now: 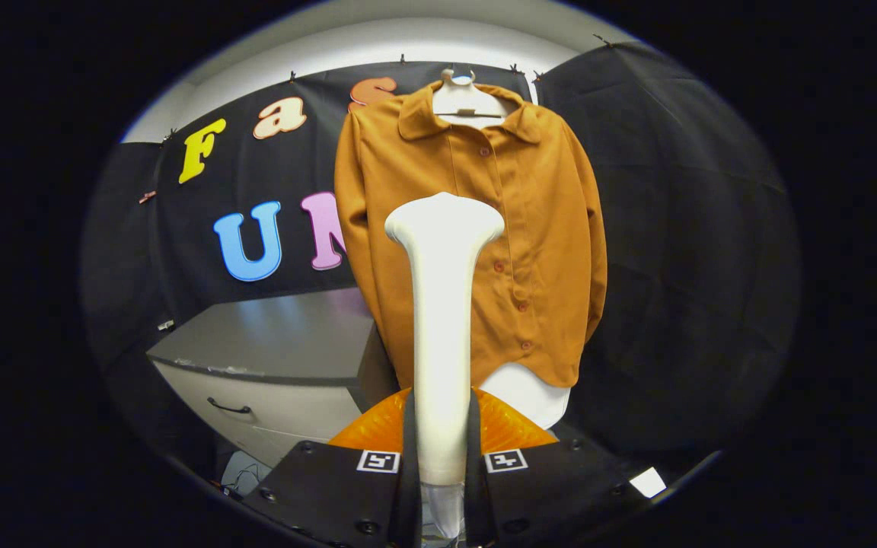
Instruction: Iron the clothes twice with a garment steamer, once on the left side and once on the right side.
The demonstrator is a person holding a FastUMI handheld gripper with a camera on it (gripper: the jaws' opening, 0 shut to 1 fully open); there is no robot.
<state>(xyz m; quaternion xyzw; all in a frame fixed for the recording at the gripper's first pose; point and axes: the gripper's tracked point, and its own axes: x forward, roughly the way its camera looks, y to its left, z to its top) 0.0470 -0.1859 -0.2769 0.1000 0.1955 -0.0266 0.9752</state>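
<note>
A brown button-up shirt (537,228) hangs on a white mannequin torso (469,99) straight ahead, its collar at the top and its hem near the fingers. My gripper (442,457) is shut on the handle of a white garment steamer (442,304). The steamer stands upright between the fingers, and its wide head sits in front of the shirt's middle, slightly left of the button line. How near the head is to the cloth I cannot tell. The mannequin's white base (530,392) shows below the hem.
A grey-topped cabinet (279,342) with a drawer and dark handle stands to the left, below the shirt's left sleeve. Black cloth walls close in behind and to the right. Cables lie on the floor near the cabinet's foot.
</note>
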